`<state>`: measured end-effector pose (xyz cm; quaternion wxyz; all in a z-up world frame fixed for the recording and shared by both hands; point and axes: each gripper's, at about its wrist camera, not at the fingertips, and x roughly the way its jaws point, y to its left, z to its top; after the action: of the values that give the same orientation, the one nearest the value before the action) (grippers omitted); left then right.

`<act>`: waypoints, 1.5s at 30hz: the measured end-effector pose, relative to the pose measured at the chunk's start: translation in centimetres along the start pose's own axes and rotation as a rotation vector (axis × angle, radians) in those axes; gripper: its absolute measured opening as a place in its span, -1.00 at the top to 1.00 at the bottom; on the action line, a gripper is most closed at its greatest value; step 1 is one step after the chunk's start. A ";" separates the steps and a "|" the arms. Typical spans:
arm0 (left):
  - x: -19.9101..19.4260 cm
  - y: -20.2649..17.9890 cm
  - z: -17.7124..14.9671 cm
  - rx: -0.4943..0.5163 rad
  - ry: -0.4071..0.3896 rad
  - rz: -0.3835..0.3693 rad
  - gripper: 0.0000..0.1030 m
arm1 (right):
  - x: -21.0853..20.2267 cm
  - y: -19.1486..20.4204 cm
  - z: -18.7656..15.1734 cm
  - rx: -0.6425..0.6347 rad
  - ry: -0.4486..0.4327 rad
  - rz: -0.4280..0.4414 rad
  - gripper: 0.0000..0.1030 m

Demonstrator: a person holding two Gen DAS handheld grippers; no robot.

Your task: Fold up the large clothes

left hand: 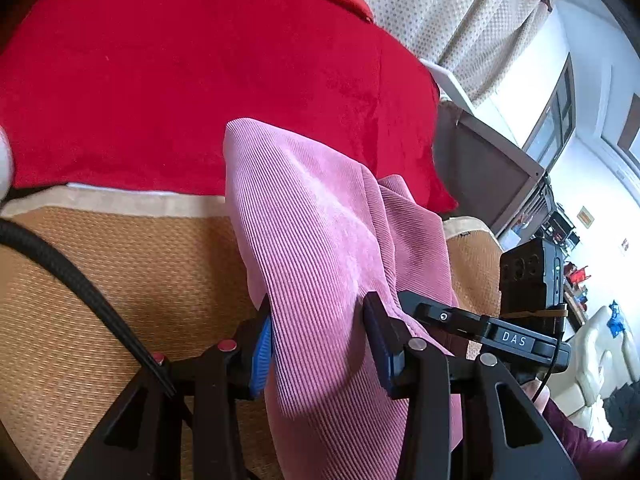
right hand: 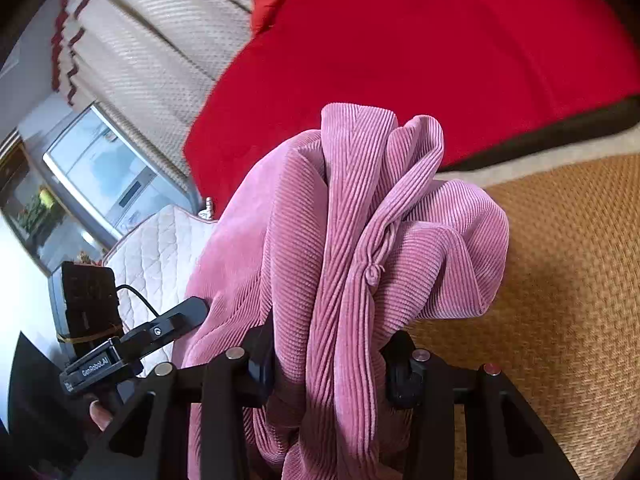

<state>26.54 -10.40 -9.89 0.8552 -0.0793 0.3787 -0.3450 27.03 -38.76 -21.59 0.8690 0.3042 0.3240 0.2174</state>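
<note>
Two tongs lift a pink corduroy garment above a woven mat.

Both tongs point forward and slightly down. The left tongs (left hand: 316,344) clench a flat fold of the garment (left hand: 320,216), which runs lengthwise away from the camera, toward a red blanket (left hand: 180,80). The right tongs (right hand: 328,364) clench a thick bunched part, with a drawstring knot (right hand: 373,274) showing. The cloth is finely ribbed, dusty pink, creased and hangs over the tan mat (left hand: 120,280), partly raised off it.

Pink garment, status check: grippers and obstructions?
Left gripper and right gripper both clamped on pink corduroy garment. Bunched, lifted off woven mat. Nothing in the way.
</note>
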 end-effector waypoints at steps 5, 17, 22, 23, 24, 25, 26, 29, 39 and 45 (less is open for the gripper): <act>-0.4 0.4 -0.7 0.017 0.008 0.034 0.14 | 0.4 0.7 -0.5 -0.012 0.006 0.017 0.16; 5.1 1.7 -2.7 0.030 0.207 0.275 -0.02 | 3.9 -2.6 -2.5 0.084 0.149 -0.150 -0.13; 4.0 -0.3 -2.6 0.138 0.185 0.350 -0.26 | 1.3 -2.0 -2.1 0.067 0.149 -0.225 -0.27; 3.5 -0.4 -2.7 0.152 0.180 0.352 -0.27 | 0.5 -1.7 -1.8 0.045 0.134 -0.256 -0.27; 3.2 -0.7 -2.6 0.160 0.174 0.351 -0.27 | -0.2 -1.1 -1.4 0.022 0.112 -0.291 -0.27; 2.8 -0.9 -2.5 0.164 0.164 0.348 -0.27 | -0.6 -0.3 -0.8 0.000 0.087 -0.316 -0.27; 2.7 -1.4 -2.5 0.163 0.156 0.345 -0.28 | -0.9 0.6 -0.4 -0.024 0.063 -0.331 -0.27; 2.3 -1.6 -2.9 0.159 0.145 0.307 -0.37 | -1.9 2.7 0.7 -0.092 0.004 -0.309 -0.27; 7.1 -2.7 -6.0 0.260 0.206 0.381 -0.40 | 6.2 5.2 3.5 -0.169 0.104 -0.252 0.24; 8.3 -4.0 -7.2 0.351 0.192 0.410 -0.41 | 11.7 -1.8 2.5 0.015 0.280 -0.309 0.62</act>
<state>23.35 -17.87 -18.30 0.8679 0.1815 0.4006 -0.2310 37.23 -34.32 -26.36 0.8363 0.2242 0.4859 0.1191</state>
